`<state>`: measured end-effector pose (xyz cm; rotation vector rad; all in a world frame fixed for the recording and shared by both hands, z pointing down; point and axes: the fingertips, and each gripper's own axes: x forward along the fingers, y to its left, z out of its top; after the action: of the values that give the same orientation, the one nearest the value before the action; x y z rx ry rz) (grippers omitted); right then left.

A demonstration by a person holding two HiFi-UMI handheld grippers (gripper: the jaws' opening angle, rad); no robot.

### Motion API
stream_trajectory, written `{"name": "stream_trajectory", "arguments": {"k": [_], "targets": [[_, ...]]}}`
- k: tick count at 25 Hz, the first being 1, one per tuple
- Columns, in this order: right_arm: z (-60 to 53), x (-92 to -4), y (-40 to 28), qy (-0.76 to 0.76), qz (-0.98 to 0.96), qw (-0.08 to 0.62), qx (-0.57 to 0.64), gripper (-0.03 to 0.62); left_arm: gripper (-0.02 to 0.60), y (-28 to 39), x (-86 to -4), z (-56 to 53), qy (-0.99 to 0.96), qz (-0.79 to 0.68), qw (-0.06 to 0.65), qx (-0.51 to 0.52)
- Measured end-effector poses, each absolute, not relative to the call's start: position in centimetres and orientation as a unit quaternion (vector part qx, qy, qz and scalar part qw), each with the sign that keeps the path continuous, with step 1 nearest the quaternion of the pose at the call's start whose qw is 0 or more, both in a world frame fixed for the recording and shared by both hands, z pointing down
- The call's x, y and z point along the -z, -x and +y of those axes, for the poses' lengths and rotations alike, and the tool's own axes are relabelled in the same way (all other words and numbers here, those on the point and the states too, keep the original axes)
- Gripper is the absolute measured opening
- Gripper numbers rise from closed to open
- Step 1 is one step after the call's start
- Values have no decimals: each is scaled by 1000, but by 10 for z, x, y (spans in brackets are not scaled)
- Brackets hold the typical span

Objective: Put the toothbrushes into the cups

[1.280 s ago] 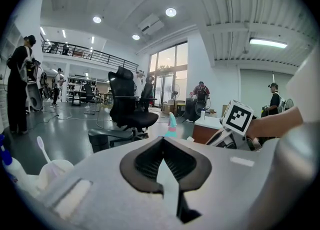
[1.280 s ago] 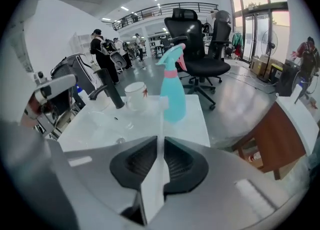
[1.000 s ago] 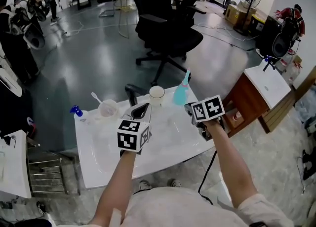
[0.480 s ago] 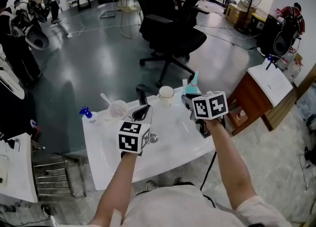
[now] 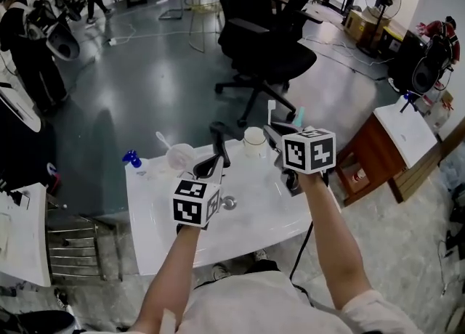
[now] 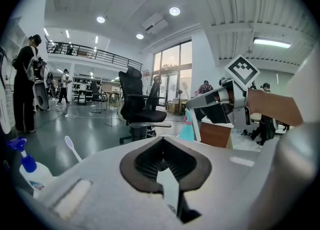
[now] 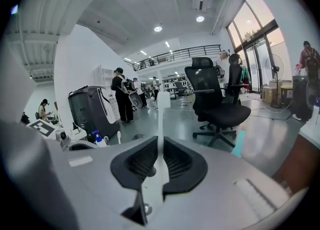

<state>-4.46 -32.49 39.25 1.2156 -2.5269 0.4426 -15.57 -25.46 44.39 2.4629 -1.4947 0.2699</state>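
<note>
Our right tongs (image 5: 274, 136) pinch a white toothbrush (image 5: 271, 112) low on its handle. It is slim, plain white and flat-sided, and it stands almost upright with its squared top end toward 12 o'clock. We hold it in the air just at 3 o'clock of the white cup (image 5: 254, 140), near the far edge of the white surface (image 5: 254, 213). At 9 o'clock of that cup stands a clear cup (image 5: 180, 158), with a second toothbrush (image 5: 164, 141) in it, also white, leaning toward 11 o'clock. A blue-topped spray bottle (image 5: 132, 159) sits farther toward 9 o'clock. Our left tongs (image 5: 216, 163) are pressed together with nothing between them, over the middle of the surface.
</note>
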Motion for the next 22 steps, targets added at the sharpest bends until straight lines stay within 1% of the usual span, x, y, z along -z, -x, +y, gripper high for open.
{"name": "stream_trajectory", "arguments": {"k": [11,22], "targets": [[-362,-374,58,-396,-904,114,-116,37,6,161,-441,-288,-817,-557,131,-75],[-395,-395,72,-370,-917,101,-112,37,6,172,-448,-309,-788,-594,140,-74]]}}
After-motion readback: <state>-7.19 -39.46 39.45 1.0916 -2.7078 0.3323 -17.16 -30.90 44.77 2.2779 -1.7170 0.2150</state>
